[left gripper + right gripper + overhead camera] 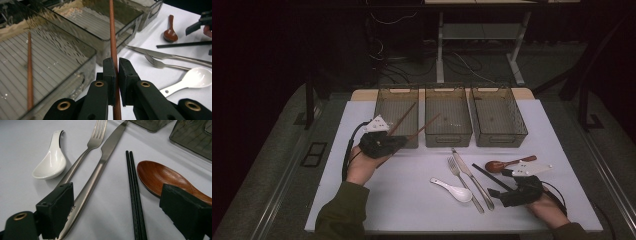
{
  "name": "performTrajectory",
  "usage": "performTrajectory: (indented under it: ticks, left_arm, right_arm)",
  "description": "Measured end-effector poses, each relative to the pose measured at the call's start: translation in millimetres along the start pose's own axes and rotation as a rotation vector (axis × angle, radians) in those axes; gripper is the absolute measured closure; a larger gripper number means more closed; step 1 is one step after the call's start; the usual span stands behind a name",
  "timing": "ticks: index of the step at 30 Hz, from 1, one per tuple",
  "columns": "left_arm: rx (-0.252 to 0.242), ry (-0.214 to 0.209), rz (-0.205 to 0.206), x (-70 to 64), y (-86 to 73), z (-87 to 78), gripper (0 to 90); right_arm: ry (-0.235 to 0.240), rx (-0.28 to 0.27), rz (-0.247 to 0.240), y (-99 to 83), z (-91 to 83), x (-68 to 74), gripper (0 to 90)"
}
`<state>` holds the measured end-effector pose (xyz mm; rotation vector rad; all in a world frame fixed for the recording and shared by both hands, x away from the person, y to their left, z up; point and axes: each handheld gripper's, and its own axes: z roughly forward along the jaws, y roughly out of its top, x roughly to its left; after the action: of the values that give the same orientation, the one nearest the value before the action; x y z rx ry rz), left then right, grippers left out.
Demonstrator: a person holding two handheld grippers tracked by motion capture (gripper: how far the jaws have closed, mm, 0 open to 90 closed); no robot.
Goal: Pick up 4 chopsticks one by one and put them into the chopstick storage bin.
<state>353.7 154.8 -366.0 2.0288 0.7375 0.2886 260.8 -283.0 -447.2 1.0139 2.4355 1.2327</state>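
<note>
Our left gripper (117, 72) clamps a brown chopstick (112, 37) beside the bins (448, 120); our right gripper (117, 207) gapes wide over black chopsticks (133, 192), knife (100, 167) alongside.

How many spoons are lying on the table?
2. The white spoon lies left of the fork; the brown wooden spoon lies near the right gripper, beside the black chopsticks.
</note>
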Motion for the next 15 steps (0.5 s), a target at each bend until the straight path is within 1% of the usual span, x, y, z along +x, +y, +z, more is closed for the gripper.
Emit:
performTrajectory:
  ticks: [4, 7, 8, 15]
  left_arm:
    - [-0.010, 0.010, -0.004, 6.8, 9.1, -0.4, 83.6]
    - [-0.014, 0.019, -0.003, 12.7, 16.2, -0.5, 83.6]
    - [-0.017, 0.023, -0.003, 14.8, 18.4, -0.5, 83.6]
    - [-0.027, 0.051, -0.027, 32.3, 32.6, 3.1, 83.6]
  right_arm:
    - [0.002, 0.001, -0.007, 0.1, -0.3, -0.3, 12.1]
    - [0.007, 0.007, 0.003, 0.0, -0.8, 0.6, 12.1]
    - [0.003, 0.002, -0.005, 0.1, -0.6, -0.1, 12.1]
    - [0.004, 0.000, -0.005, 0.0, -0.4, -0.2, 12.1]
